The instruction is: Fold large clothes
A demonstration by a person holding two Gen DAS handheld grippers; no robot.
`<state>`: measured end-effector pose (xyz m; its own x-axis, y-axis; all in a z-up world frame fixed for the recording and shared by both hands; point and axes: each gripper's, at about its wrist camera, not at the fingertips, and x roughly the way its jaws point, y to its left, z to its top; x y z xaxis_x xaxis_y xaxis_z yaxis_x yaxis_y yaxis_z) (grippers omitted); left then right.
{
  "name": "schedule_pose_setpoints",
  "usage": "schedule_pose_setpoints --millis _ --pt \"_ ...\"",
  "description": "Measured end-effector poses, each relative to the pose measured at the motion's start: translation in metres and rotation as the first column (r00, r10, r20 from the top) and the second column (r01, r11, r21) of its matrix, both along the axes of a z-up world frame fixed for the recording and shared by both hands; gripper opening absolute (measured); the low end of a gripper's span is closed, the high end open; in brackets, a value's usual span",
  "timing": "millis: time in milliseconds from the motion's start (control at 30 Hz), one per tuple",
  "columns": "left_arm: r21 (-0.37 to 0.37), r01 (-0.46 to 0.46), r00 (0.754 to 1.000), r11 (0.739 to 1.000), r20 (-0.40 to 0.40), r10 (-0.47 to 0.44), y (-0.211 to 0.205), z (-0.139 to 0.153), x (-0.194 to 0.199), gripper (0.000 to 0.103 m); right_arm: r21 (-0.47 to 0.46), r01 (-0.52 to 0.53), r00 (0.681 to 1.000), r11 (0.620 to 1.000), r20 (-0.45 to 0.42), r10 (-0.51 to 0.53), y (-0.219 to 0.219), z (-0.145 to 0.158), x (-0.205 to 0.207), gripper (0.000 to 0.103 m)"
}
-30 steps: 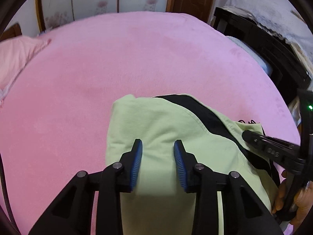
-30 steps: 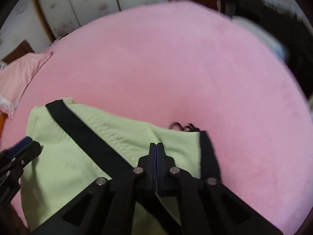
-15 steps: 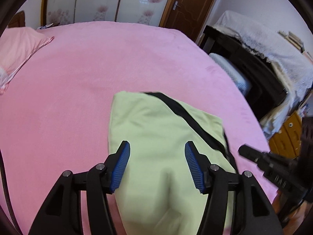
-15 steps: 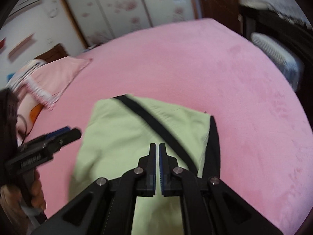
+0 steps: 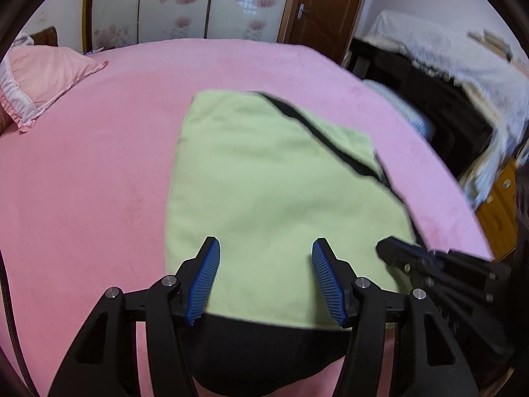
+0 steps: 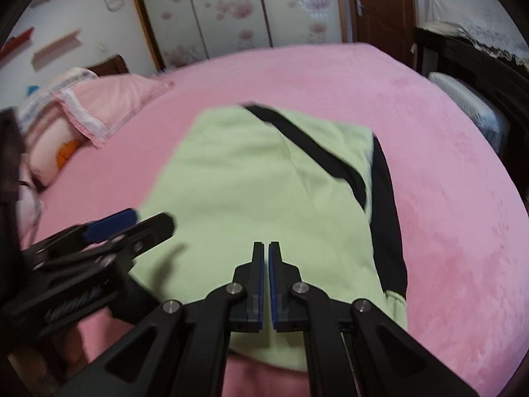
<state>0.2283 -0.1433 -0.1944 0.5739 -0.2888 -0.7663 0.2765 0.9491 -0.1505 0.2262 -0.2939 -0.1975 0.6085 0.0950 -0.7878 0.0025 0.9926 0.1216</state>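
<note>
Your left claw (image 5: 266, 276) is spread apart with nothing between the blue pads (image 5: 203, 281). Its jaws have just been opening, and they're hanging over the near part of the garment without pinching any cloth. Your right claw (image 6: 266, 284) is pressed together, only a thin slit between the pads, and nothing is caught in it either. It sits above the near edge of the same garment. In the left wrist view you can see the right claw poking in from the lower right, and in the right wrist view the left one shows up at the lower left, a bit blurred.

The thing you're folding is the light green garment (image 5: 274, 192) with a black stripe (image 6: 307, 145) running diagonally across its far right part and a black band (image 6: 388, 205) down its right edge. It's lying folded into a rough rectangle, flat on the pink bed (image 5: 82, 182), about in the middle. There's dark fabric showing at its near end in the left view.

Further out, a pink pillow (image 6: 112, 106) sits at the left of the bed, floral sliding doors (image 5: 205, 3) stand behind it, and a brown door (image 5: 324, 3) is to the right of those.
</note>
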Motion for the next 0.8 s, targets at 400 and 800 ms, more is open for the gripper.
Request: schedule_pose_setpoints --millis 400,800 --pt "0.075 0.017 0.999 0.997 0.048 -0.021 -0.007 -0.015 -0.008 0.057 -0.116 0.107 0.992 0.987 -0.057 -0.114 -0.049 -0.036 -0.008 0.000" --pt "0.050 0.029 0.998 0.998 0.060 -0.032 -0.004 -0.022 -0.007 0.057 -0.180 0.091 0.989 0.979 -0.095 -0.110 -0.036 -0.041 -0.002 0.000"
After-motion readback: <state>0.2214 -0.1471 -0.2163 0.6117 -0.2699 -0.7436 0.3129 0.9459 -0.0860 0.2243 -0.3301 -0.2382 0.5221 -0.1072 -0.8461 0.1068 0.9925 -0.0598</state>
